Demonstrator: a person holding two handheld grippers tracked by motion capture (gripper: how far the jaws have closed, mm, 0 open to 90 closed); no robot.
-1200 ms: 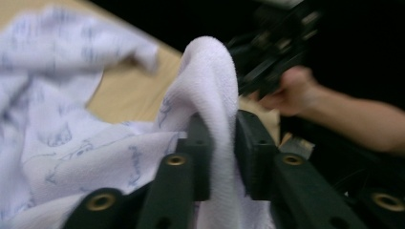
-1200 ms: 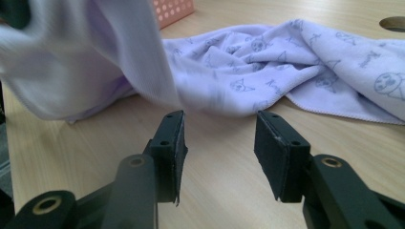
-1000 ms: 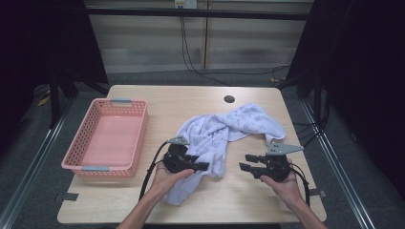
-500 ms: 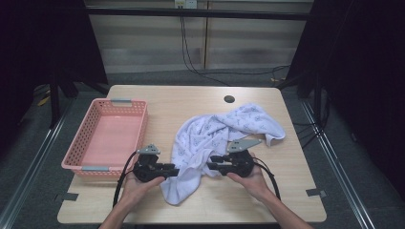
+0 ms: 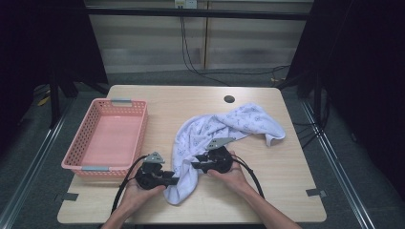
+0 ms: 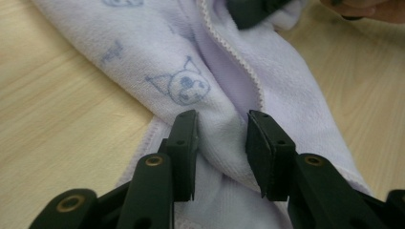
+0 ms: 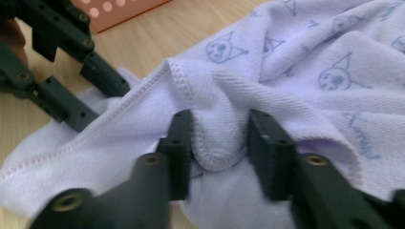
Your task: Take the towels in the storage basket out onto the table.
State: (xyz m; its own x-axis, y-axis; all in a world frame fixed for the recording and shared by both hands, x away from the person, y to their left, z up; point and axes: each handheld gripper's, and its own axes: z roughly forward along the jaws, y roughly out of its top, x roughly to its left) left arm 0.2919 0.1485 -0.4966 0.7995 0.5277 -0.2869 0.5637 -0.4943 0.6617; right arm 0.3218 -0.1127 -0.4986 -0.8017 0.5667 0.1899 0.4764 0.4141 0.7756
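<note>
A pale lilac towel (image 5: pixel 224 131) lies crumpled on the wooden bench (image 5: pixel 157 98), spread from the right of the middle down toward the near edge. It is printed all over with small blue line drawings of a cartoon face with pointed ears, plain in the left gripper view (image 6: pixel 184 86) and again in the right gripper view. Beside some of the faces runs a short line of blue script, too small and slanted to read. No brand tag or label can be made out on the cloth.

The left gripper (image 5: pixel 174 180) sits at the towel's near end, and its jaws have just been closing; the left gripper view shows a ridge of cloth bunched between the two pads, which press on it from both sides. The right gripper (image 5: pixel 194 165) is just beyond it, on the towel's middle, and its jaws have also just been closing; a rolled, stitched hem fills the gap between them and they pinch it.

A pink plastic basket (image 5: pixel 86 138) with perforated walls stands on the left of the bench, apart from the towel.
</note>
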